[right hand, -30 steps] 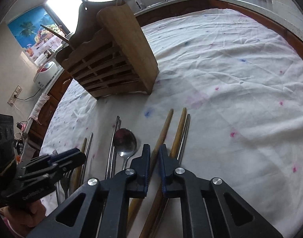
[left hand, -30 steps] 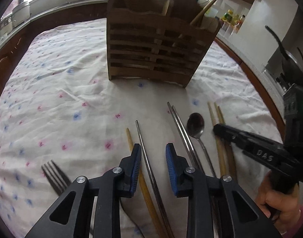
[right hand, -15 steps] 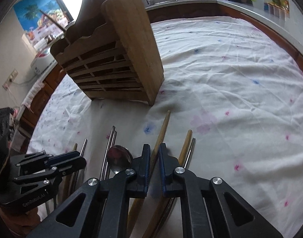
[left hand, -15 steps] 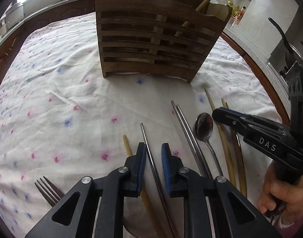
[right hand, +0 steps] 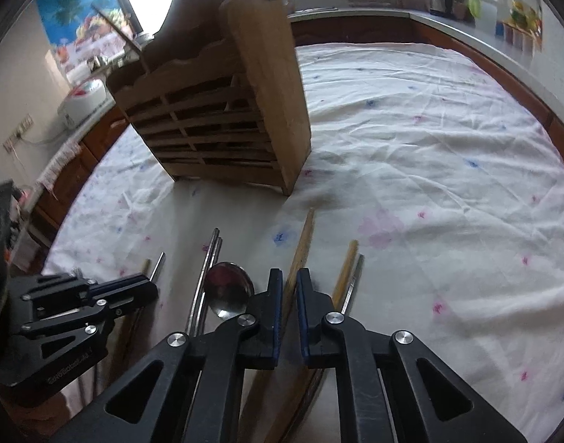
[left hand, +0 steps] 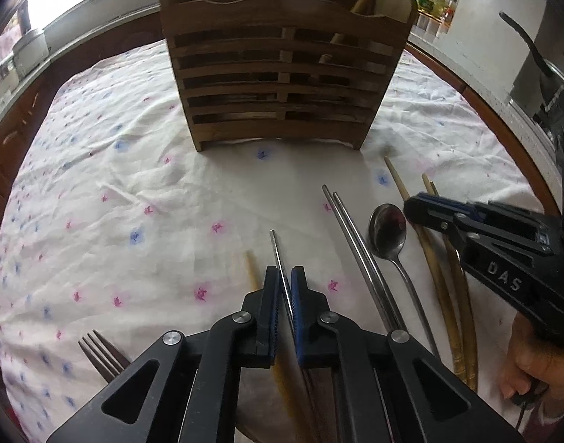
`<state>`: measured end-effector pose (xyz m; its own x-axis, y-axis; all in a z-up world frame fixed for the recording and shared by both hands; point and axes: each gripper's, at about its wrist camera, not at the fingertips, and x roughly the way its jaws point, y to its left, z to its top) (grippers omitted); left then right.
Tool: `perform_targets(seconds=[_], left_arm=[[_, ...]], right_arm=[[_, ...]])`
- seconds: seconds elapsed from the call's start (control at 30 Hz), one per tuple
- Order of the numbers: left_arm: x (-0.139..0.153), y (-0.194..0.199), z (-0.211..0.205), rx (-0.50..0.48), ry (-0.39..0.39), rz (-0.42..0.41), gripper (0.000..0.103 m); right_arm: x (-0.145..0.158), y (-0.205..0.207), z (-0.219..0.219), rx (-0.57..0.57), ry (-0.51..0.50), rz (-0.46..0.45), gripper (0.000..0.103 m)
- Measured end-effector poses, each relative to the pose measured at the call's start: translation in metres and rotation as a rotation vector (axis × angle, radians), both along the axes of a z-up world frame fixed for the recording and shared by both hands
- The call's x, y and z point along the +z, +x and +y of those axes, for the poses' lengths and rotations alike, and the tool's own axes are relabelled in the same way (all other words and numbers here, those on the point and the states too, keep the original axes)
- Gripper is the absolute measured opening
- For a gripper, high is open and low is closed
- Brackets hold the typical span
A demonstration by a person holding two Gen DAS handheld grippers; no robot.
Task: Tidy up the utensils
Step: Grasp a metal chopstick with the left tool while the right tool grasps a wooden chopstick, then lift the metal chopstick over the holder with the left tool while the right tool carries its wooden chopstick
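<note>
Left claw [left hand: 286, 277] closed on a steel chopstick [left hand: 277, 249], which lies on the cloth [left hand: 134, 184] of the worktop beside a wooden chopstick [left hand: 251, 269]. Right claw [right hand: 289, 280] closed on a wooden stick [right hand: 304, 236], tip pointing toward the wooden rack [left hand: 282, 74]. Between the claws lie a steel pair [left hand: 346, 229] and a spoon [left hand: 388, 227]; a fork [left hand: 101, 354] lies at far left.

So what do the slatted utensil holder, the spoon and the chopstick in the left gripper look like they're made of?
Slatted utensil holder: wood by its look, brown with visible grain and a dull, unpolished finish. Spoon: apparently polished metal, likely stainless steel, since its bowl mirrors the room. Chopstick in the left gripper: thin, grey and shiny, so probably metal too.
</note>
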<state>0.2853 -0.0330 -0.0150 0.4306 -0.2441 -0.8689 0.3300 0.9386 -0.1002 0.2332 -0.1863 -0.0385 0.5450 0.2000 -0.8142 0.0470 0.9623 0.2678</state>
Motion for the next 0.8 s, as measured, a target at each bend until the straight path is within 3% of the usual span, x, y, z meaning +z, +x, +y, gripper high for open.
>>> perform_targets(seconds=[0.2, 0.37, 0.8], left_arm=[[0.017, -0.016, 0.015, 0.026, -0.053, -0.030, 0.004], [0.047, -0.036, 0.028, 0.031, -0.120, -0.086, 0.004], [0.115, -0.102, 0.078, 0.048, -0.268, -0.243, 0.003]], right_arm=[[0.016, -0.020, -0.005, -0.011, 0.066, -0.037, 0.007], [0.043, -0.040, -0.008, -0.018, 0.107, -0.103, 0.006], [0.116, -0.085, -0.009, -0.038, 0.107, -0.306, 0.005]])
